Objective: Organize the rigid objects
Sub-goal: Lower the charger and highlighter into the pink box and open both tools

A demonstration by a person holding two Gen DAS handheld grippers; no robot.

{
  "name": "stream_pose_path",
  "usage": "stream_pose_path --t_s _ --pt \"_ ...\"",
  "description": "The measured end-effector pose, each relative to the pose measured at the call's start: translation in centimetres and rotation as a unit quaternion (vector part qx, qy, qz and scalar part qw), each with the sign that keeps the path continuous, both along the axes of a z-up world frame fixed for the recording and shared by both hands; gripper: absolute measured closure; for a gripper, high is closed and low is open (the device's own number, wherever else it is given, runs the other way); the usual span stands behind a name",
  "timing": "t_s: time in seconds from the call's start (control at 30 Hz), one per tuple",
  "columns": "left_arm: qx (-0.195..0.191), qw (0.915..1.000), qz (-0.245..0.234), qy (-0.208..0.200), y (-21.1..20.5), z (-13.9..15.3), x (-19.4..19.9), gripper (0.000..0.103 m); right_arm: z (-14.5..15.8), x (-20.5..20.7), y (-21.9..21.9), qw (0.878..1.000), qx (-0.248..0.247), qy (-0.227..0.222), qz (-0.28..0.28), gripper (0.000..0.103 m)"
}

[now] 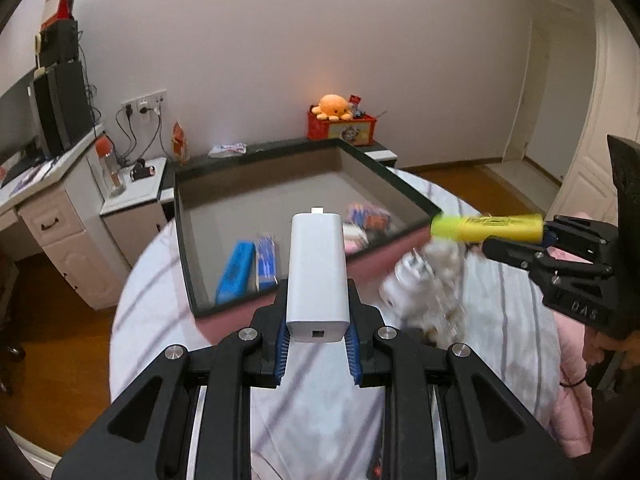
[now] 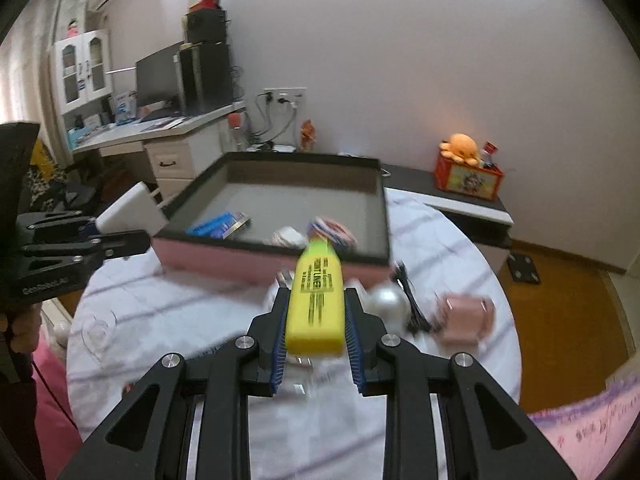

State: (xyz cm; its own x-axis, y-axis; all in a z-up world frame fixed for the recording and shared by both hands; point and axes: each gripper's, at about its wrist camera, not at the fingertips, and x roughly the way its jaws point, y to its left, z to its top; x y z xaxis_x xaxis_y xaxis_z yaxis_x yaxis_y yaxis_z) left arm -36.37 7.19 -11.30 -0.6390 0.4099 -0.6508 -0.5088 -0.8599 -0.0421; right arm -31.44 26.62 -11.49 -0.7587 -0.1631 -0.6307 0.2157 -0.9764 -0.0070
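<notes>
My left gripper (image 1: 318, 334) is shut on a white power bank (image 1: 318, 272), held above the table just before the near wall of the pink box (image 1: 376, 262). It also shows at the left of the right wrist view (image 2: 132, 212). My right gripper (image 2: 316, 340) is shut on a yellow highlighter (image 2: 318, 300), held above the table near the box's front wall (image 2: 256, 264). The highlighter also shows in the left wrist view (image 1: 488, 227), at the box's right corner. Inside the box lie blue packets (image 1: 250, 266) and small colourful items (image 2: 332, 232).
The box sits on a round table with a white striped cloth (image 2: 180, 312). On the cloth near the right gripper lie a silver ball (image 2: 386, 302), a black cable tie bundle (image 2: 412, 304) and a pink object (image 2: 466, 316). A desk (image 1: 52, 200) stands at left.
</notes>
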Motion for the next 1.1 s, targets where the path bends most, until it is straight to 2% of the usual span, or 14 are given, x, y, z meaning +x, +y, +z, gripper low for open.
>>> stream_pose_path --t_s 0.1,0.13,0.23,0.3,0.4,0.57,0.7,0.8,0.87,0.9,0.97,1.07,1.1 --pt "0.005 1.0 -0.002 -0.001 0.3 0.5 -2.4 0.08 0.7 -2.4 -1.0 1.0 0.009 0.001 0.012 0.079" --pt "0.008 1.0 -0.003 -0.004 0.4 0.5 -3.0 0.08 0.9 -3.5 -1.4 1.0 0.009 0.003 0.016 0.101" --pt "0.002 0.9999 0.001 -0.016 0.9 -0.2 -5.5 0.08 0.9 -6.4 -2.7 0.999 0.013 -0.006 0.031 0.101" --pt "0.001 0.9995 0.003 -0.033 1.1 -1.1 -7.1 0.08 0.0 -8.4 -3.8 0.999 0.027 -0.017 0.035 0.101" --pt "-0.009 0.9987 0.011 -0.049 1.2 -2.5 -8.7 0.08 -1.5 -10.5 -4.4 0.998 0.019 -0.042 0.045 0.101" --pt "-0.013 0.9976 0.024 -0.064 1.1 -4.0 -10.3 0.079 -2.2 -11.1 -3.6 0.998 0.004 -0.051 0.039 0.101" --pt "-0.007 0.9978 0.026 -0.061 0.9 -4.0 -10.3 0.077 -2.1 -10.5 -3.3 0.998 -0.001 -0.051 0.039 0.101" --pt "-0.015 0.9978 0.032 -0.055 1.1 -3.9 -9.8 0.059 -1.9 -9.9 -3.2 0.998 0.0 -0.05 0.04 0.101" --pt "-0.018 0.9979 0.039 -0.048 1.0 -3.5 -9.1 0.038 -1.8 -9.2 -3.0 0.998 0.001 -0.051 0.037 0.101" --pt "-0.02 0.998 0.044 -0.042 0.9 -3.3 -8.6 0.034 -1.7 -8.8 -2.9 0.998 0.001 -0.051 0.036 0.101" --pt "-0.021 0.9979 0.052 -0.031 0.6 -2.7 -7.6 0.018 -1.5 -8.1 -2.5 0.998 -0.003 -0.049 0.032 0.101" --pt "-0.028 0.9971 0.069 -0.017 0.2 -1.8 -6.1 0.007 -1.2 -7.0 -1.8 0.999 -0.007 -0.048 0.022 0.094" --pt "-0.03 0.9967 0.074 -0.01 0.1 -1.5 -5.4 0.006 -1.1 -6.4 -1.4 0.999 -0.008 -0.047 0.015 0.084"
